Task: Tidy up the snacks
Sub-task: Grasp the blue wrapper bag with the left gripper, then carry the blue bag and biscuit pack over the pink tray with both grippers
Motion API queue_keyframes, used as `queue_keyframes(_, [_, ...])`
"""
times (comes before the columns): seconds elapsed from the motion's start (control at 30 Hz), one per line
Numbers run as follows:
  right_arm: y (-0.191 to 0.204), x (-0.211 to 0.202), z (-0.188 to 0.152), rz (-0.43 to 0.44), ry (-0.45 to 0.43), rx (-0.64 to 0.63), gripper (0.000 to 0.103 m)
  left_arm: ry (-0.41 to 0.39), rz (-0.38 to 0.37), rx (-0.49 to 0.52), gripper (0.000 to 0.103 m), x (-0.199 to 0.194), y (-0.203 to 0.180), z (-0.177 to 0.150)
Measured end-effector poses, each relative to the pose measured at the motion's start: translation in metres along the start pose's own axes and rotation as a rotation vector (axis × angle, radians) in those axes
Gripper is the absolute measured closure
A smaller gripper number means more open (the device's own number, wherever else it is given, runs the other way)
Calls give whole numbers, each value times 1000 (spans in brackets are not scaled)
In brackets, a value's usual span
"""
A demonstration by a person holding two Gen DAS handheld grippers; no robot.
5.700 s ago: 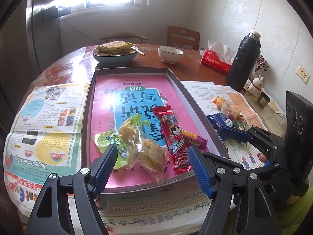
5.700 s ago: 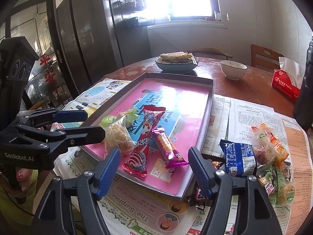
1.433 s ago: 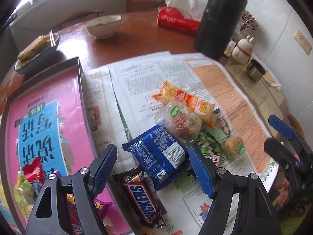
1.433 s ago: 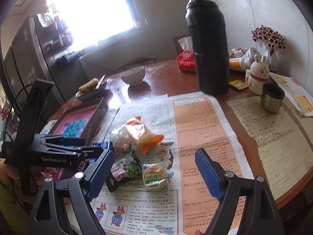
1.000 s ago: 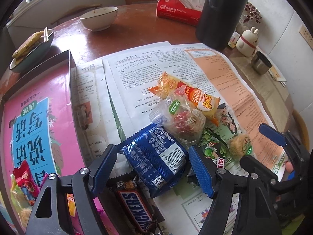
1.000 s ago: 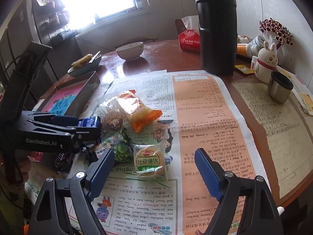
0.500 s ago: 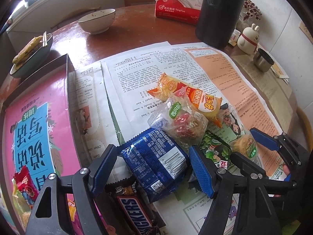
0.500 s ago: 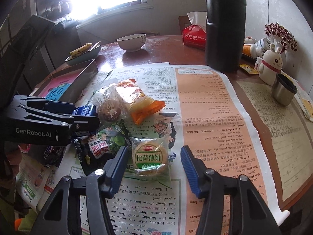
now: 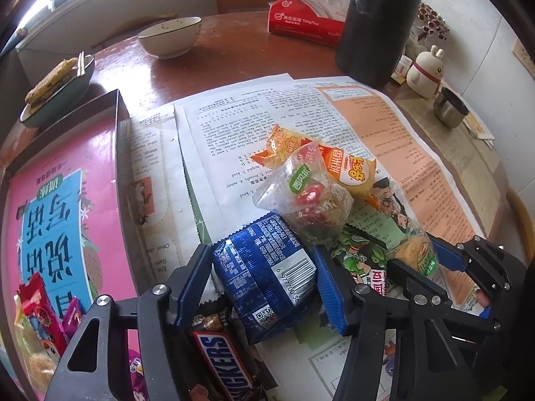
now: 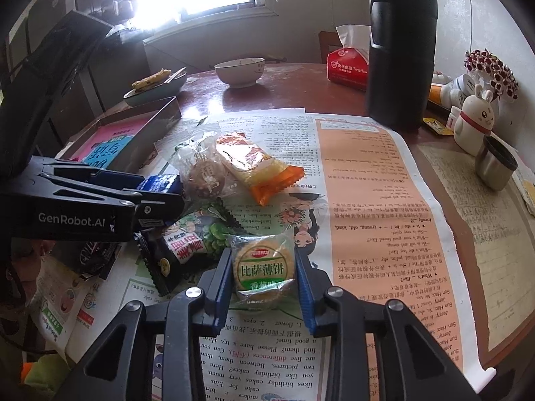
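My left gripper (image 9: 262,287) is closing, and its blue pads press both sides of a blue snack packet (image 9: 264,267), which bulges between them on the newspaper. My right gripper (image 10: 264,284) is closing too, its pads against the edges of a round cracker packet with a green label (image 10: 262,267). Close by lie a Snickers bar (image 9: 227,367), a clear-wrapped pastry (image 9: 311,200), an orange packet (image 9: 334,163) and a green pea snack pack (image 10: 197,240). The dark tray (image 9: 117,127) with pink lining is at the left, with several snacks (image 9: 36,310) at its near end.
Newspaper sheets (image 10: 367,183) cover the near part of the wooden table. A tall black thermos (image 10: 401,43), a red tissue pack (image 10: 347,67), a white bowl (image 10: 239,72), a plate of food with chopsticks (image 9: 57,83), a rabbit figurine (image 10: 474,117) and a steel cup (image 10: 495,163) stand behind and to the right.
Both grippers' jaws have narrowed: the left onto the blue packet, now squeezed into a bulge, and the right from wide open onto the cracker packet. Neither hand has shifted much.
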State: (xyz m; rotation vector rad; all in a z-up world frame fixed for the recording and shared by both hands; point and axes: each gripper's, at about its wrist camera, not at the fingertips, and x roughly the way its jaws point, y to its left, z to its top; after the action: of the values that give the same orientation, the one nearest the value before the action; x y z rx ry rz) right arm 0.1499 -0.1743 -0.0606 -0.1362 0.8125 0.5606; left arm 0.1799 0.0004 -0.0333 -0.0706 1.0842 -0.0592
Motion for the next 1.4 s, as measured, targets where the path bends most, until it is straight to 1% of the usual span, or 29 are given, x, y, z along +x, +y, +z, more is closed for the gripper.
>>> queue_keyframes(0.1, [-4, -8, 2, 16, -26, 14, 68, -4, -23, -13, 42, -5, 1, -4])
queue_keyframes(0.2, [-7, -16, 4, 35, -47, 32, 68, -24, -41, -17, 49, -16, 2, -7])
queue_keyframes(0.3, [-7, -19, 6, 37, -55, 30, 68, -31, -52, -12, 49, -23, 2, -9])
queue_keyframes(0.4, [-5, -20, 6, 43, -53, 27, 68, -8, -48, -11, 49, -19, 1, -13])
queue_keyframes(0.5, [-4, -21, 6, 47, -56, 26, 68, -4, -29, 6, 49, -19, -3, -14])
queue_keyframes(0.6, [-5, -22, 6, 49, -60, 27, 68, 11, 7, 23, 47, -16, -9, -14])
queue_keyframes(0.7, [-6, -21, 5, 51, -59, 32, 68, 23, 50, 56, 43, -10, -17, -14])
queue_keyframes(0.77, [-6, -21, 6, 53, -58, 35, 68, 29, 75, 78, 39, -7, -22, -13])
queue_keyframes(0.87, [-7, -20, 5, 61, -57, 39, 68, 43, 113, 98, 37, 0, -28, -14])
queue_keyframes(0.9, [-8, -20, 5, 62, -56, 42, 68, 39, 111, 96, 38, 3, -29, -14])
queue_keyframes(0.93, [-8, -20, 5, 66, -56, 45, 68, 33, 104, 96, 40, 3, -29, -14])
queue_keyframes(0.97, [-9, -20, 5, 67, -56, 47, 68, 25, 96, 101, 49, 3, -30, -14])
queue_keyframes(1.13, [-13, -23, 5, 75, -67, 63, 68, 17, 60, 80, 50, 0, -26, -14])
queue_keyframes(1.23, [-15, -27, 6, 78, -75, 71, 68, 0, 24, 55, 50, -10, -21, -15])
queue_keyframes(1.4, [-15, -31, 7, 87, -92, 83, 68, -77, 2, 9, 50, -42, -6, -13])
